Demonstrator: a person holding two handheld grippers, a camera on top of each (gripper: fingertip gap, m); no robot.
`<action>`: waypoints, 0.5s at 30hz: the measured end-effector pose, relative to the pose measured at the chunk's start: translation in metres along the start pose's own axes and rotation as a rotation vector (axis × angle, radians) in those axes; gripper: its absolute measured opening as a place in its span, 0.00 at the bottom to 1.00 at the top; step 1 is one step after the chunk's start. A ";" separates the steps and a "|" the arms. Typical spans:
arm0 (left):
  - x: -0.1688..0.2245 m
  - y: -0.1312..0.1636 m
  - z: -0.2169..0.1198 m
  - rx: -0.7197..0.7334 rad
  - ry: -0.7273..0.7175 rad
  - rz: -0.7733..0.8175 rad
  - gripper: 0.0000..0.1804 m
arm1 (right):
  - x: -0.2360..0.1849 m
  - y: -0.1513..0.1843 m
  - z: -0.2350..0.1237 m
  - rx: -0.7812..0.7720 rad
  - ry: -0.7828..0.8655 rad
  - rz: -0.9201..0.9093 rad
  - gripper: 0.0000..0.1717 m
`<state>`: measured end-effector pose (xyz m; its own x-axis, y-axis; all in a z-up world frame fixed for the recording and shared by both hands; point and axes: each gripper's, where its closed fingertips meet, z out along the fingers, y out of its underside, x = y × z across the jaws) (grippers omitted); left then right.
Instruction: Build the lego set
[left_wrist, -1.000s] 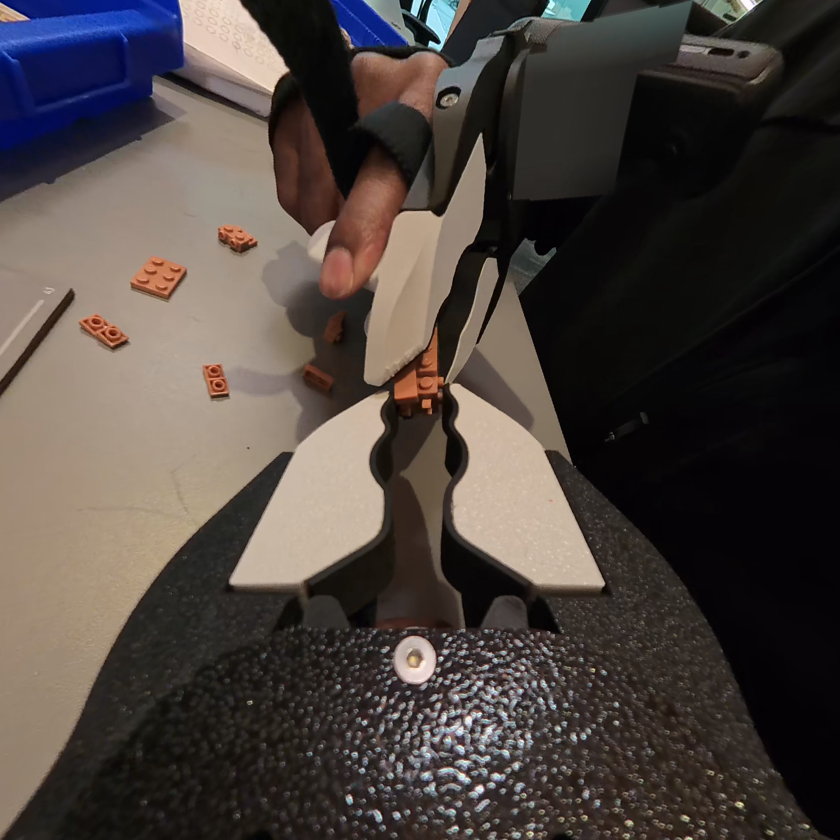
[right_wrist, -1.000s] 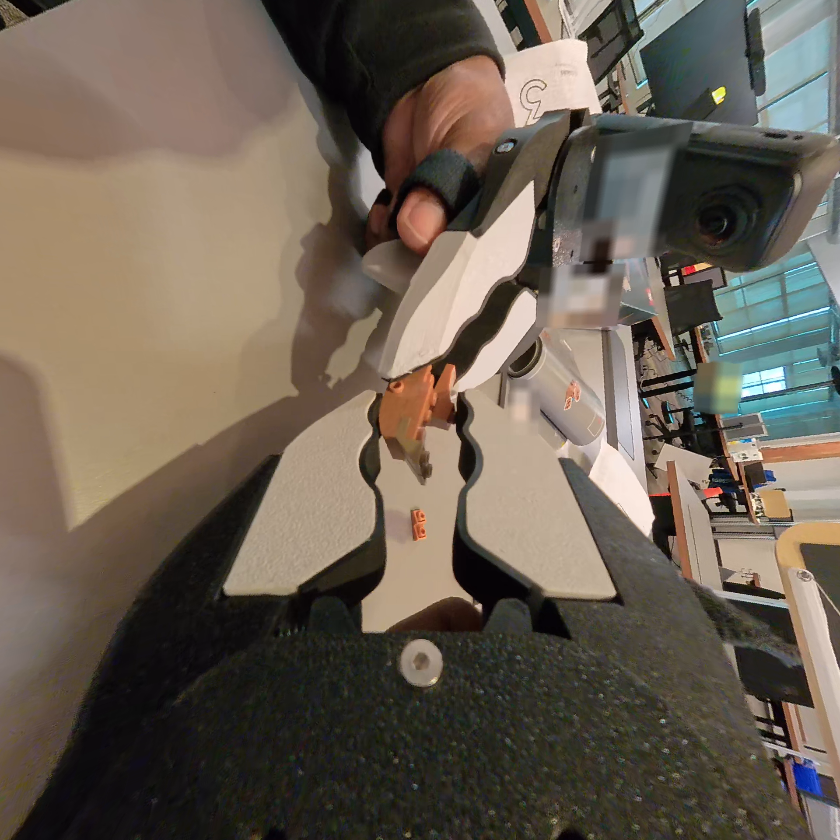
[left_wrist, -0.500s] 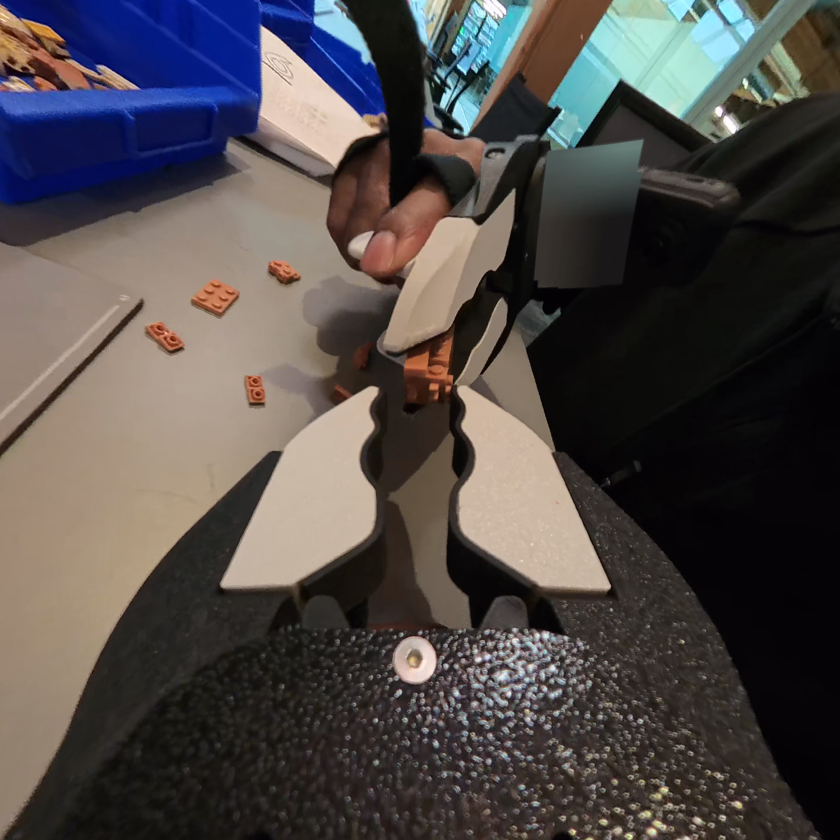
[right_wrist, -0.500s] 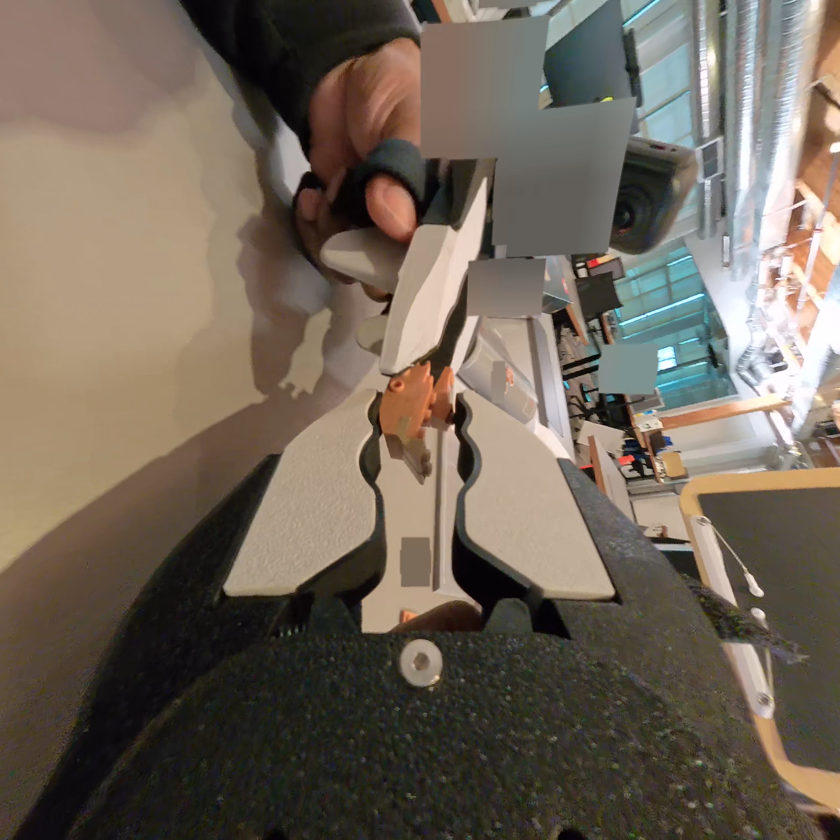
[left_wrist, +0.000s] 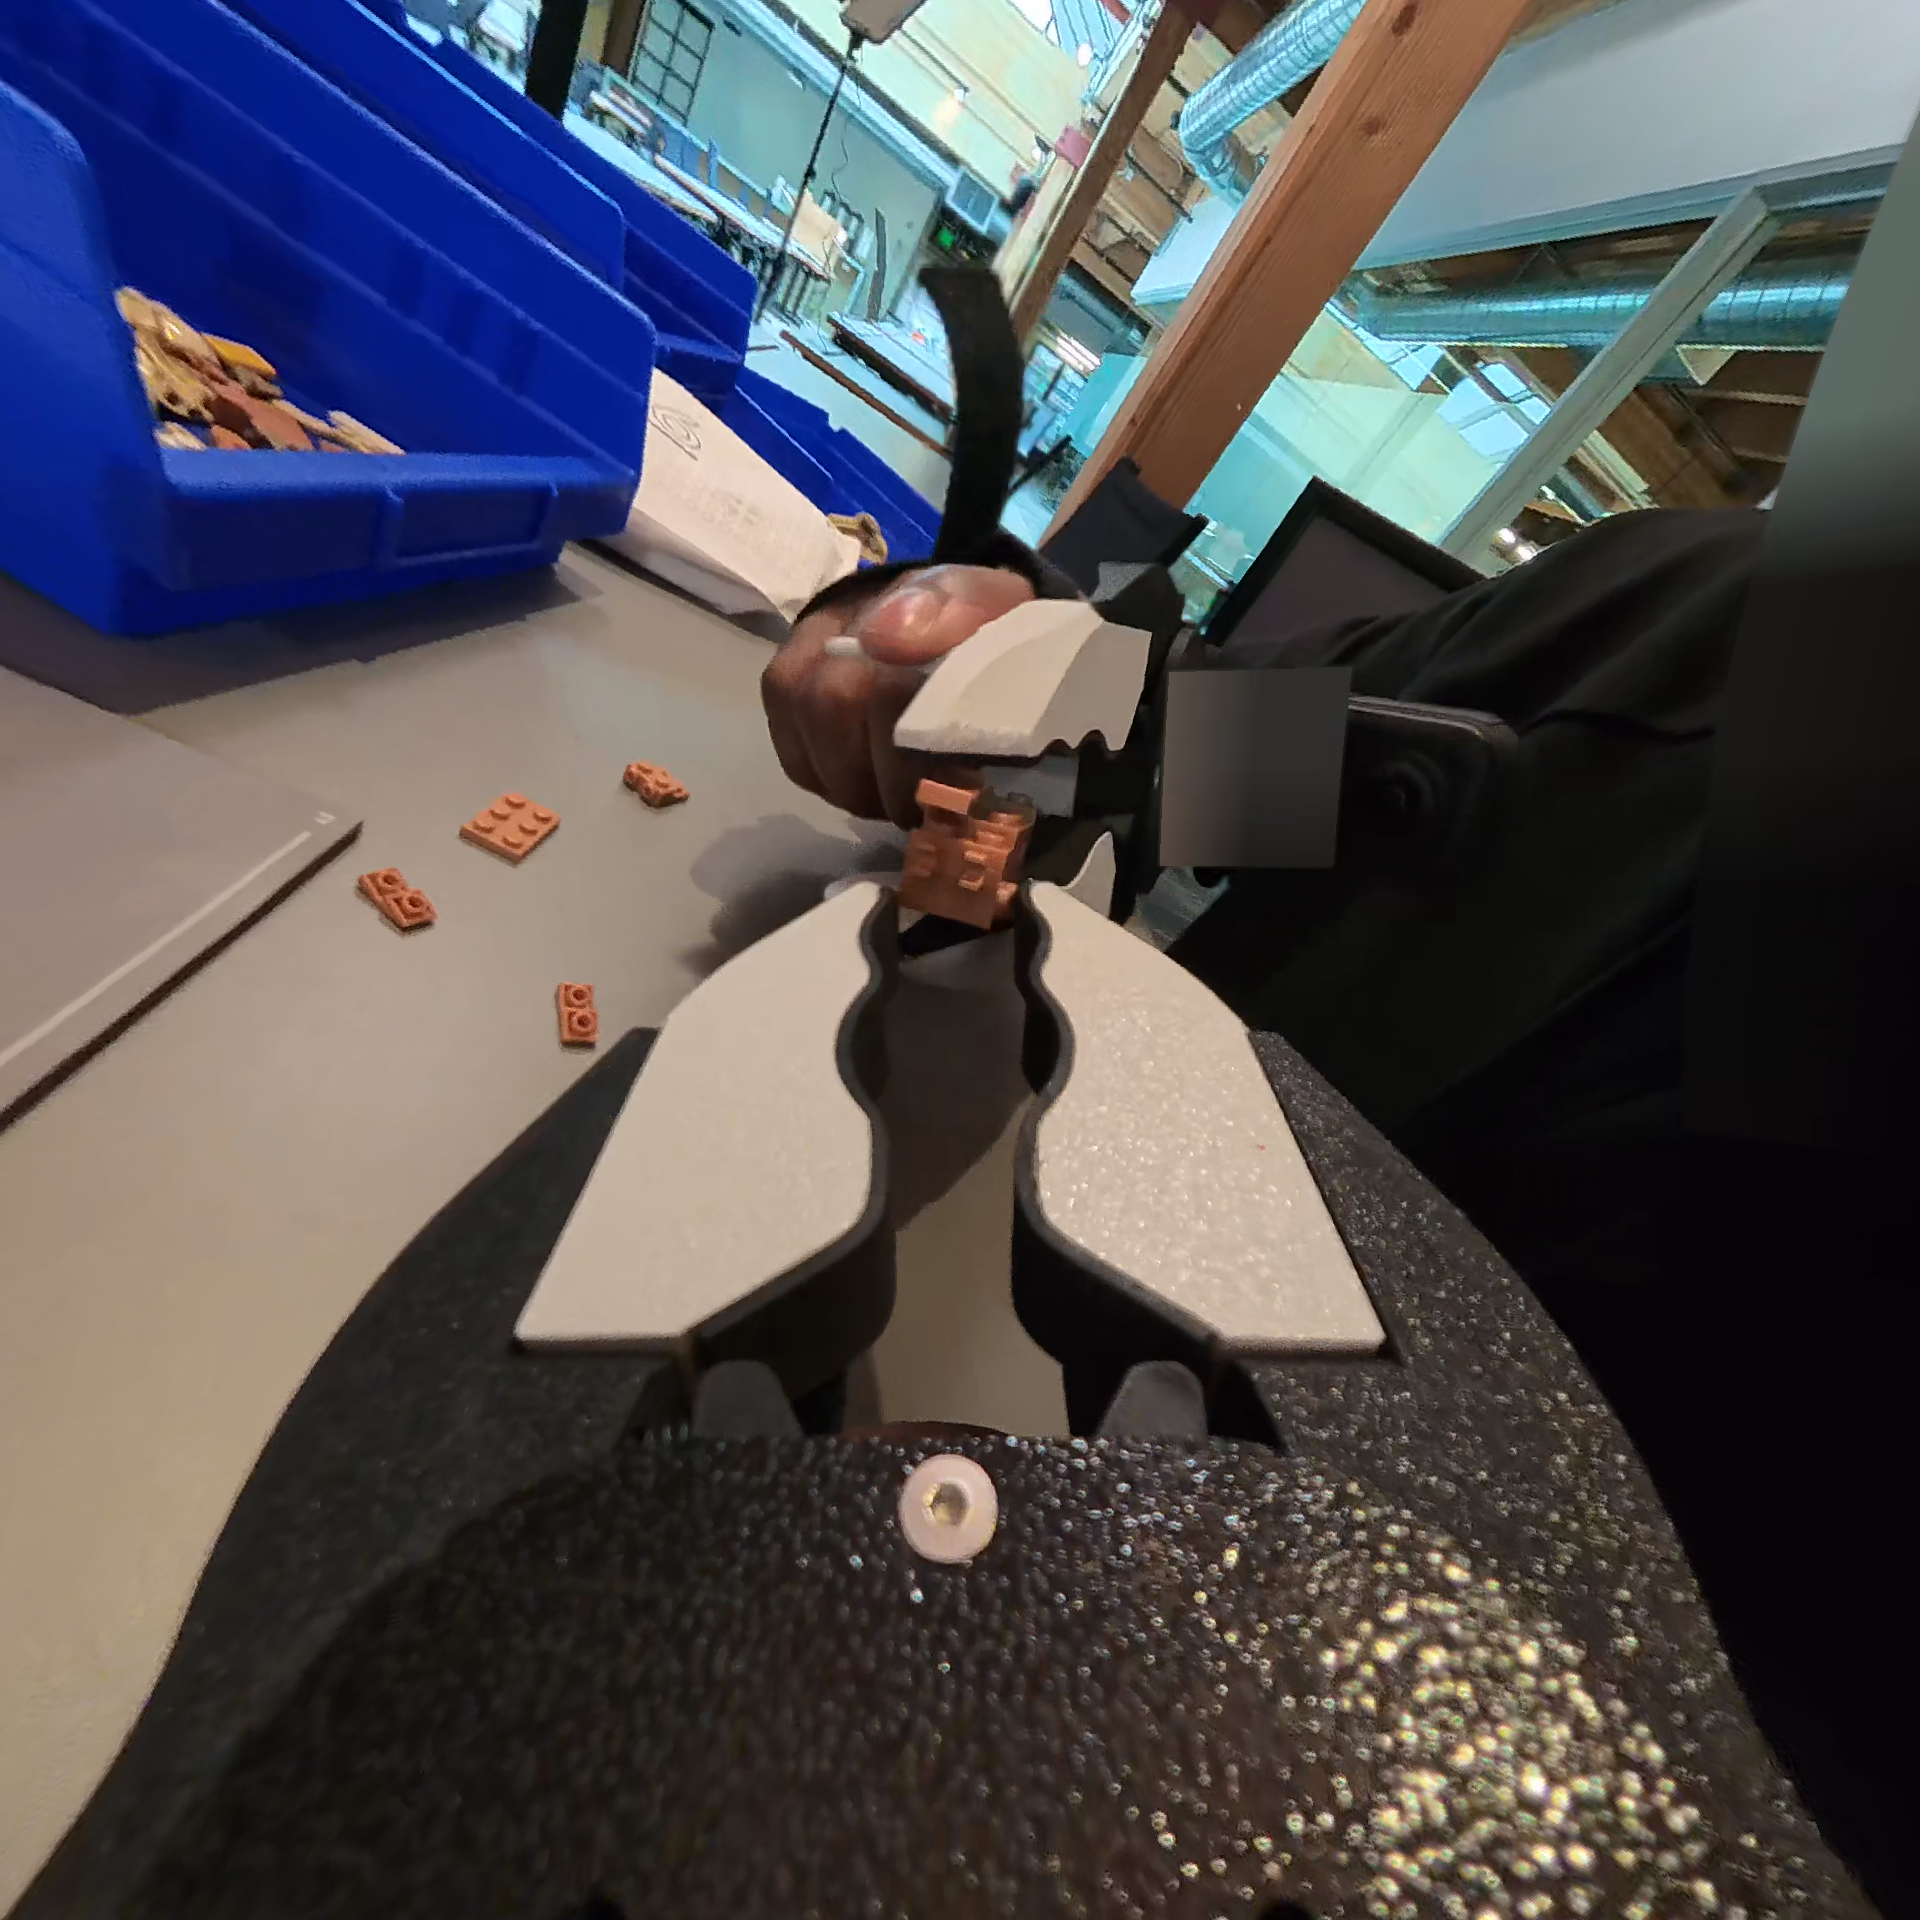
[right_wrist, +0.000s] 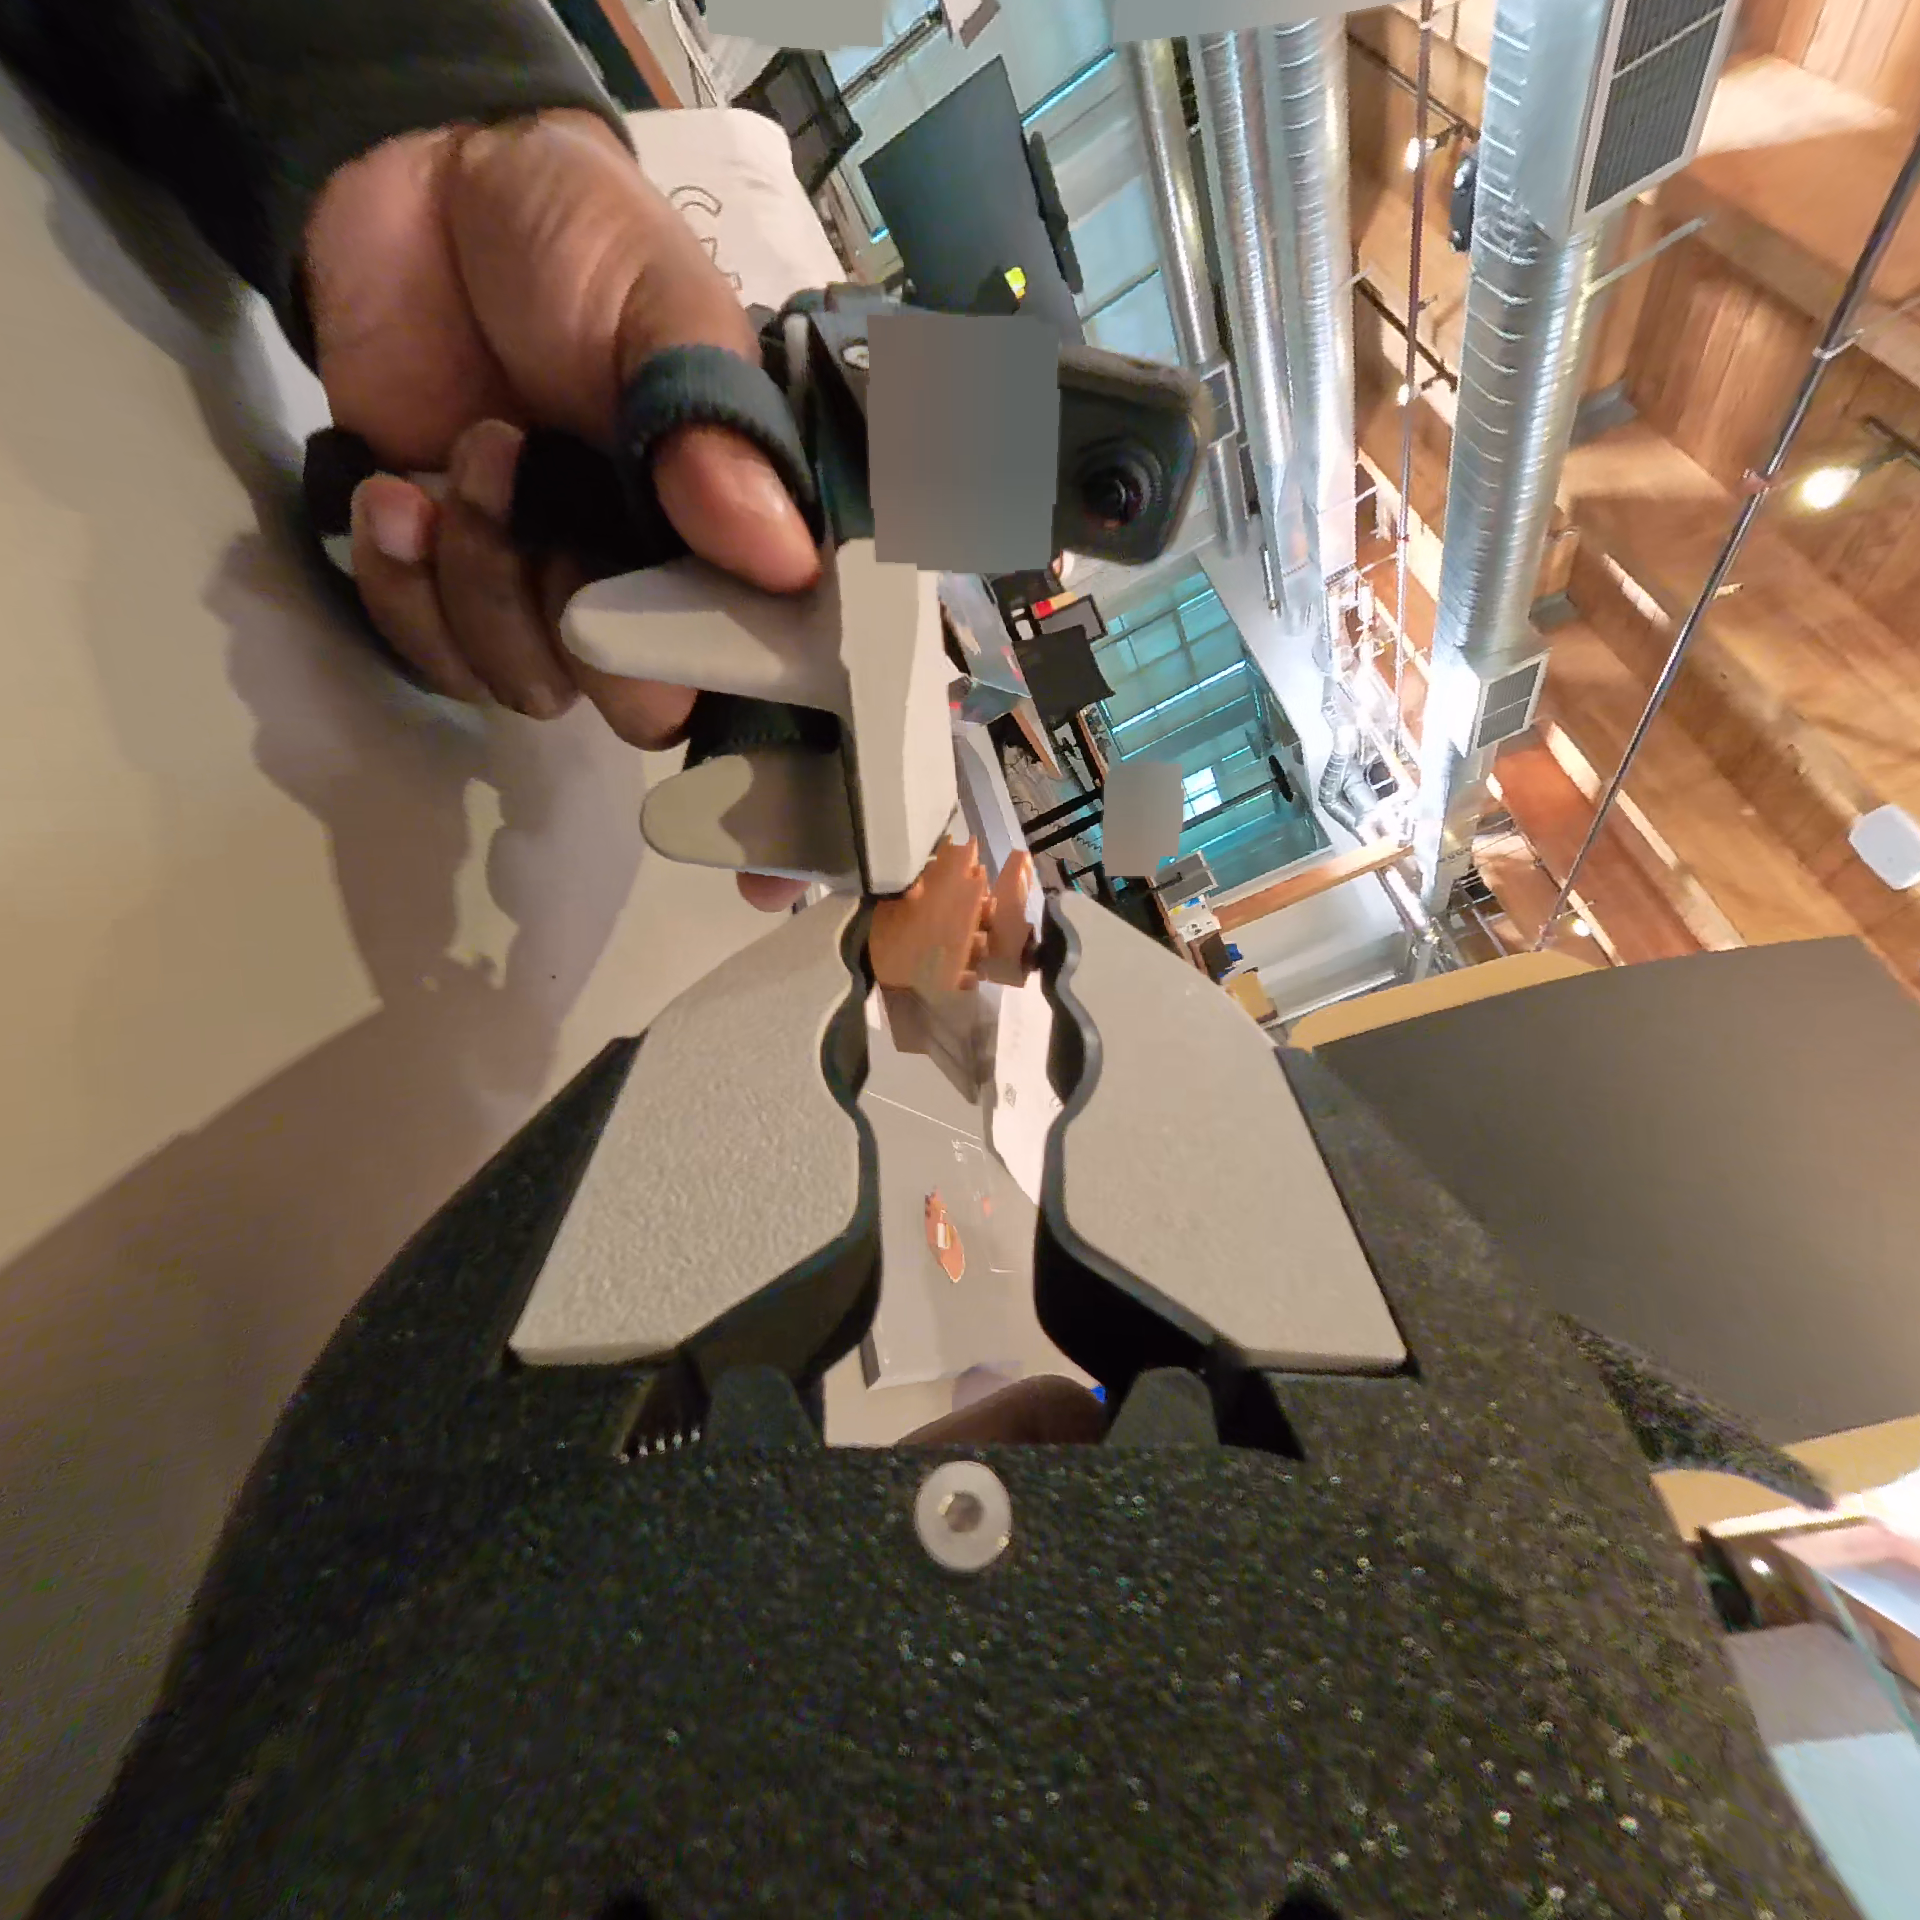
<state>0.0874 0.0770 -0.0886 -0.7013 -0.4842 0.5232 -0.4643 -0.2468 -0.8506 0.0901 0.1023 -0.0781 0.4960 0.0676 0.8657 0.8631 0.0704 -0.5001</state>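
Jaws of both the left gripper (left_wrist: 954, 902) and right gripper (right_wrist: 954, 940) apparently clench one brown brick assembly (left_wrist: 961, 857), now lifted clear of loose plates (left_wrist: 509, 828) lying far left.

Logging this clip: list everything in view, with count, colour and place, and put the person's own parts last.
brick assembly: 1, orange-brown, held up between both grippers' tips
loose plates: 4, orange-brown, on grey table at left
bins: several, blue, back left; nearest holds mixed pieces
paper sheet: 1, white, beside bins
mat: 1, grey, far left
left gripper: shut on assembly
right gripper: shut on assembly
hands: 2, each holding a gripper
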 end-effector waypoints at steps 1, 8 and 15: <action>0.000 -0.001 0.000 0.008 -0.007 0.019 0.11 | 0.000 0.000 0.000 0.004 -0.001 0.022 0.17; 0.000 -0.004 0.000 0.024 -0.039 0.082 0.10 | 0.001 0.001 0.001 0.008 -0.012 0.103 0.18; -0.003 -0.002 0.002 0.003 -0.080 0.123 0.10 | -0.003 0.005 0.002 0.001 -0.051 0.165 0.18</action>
<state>0.0913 0.0775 -0.0888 -0.7070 -0.5765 0.4095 -0.3757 -0.1844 -0.9082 0.0924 0.1046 -0.0830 0.6258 0.1288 0.7692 0.7700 0.0549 -0.6357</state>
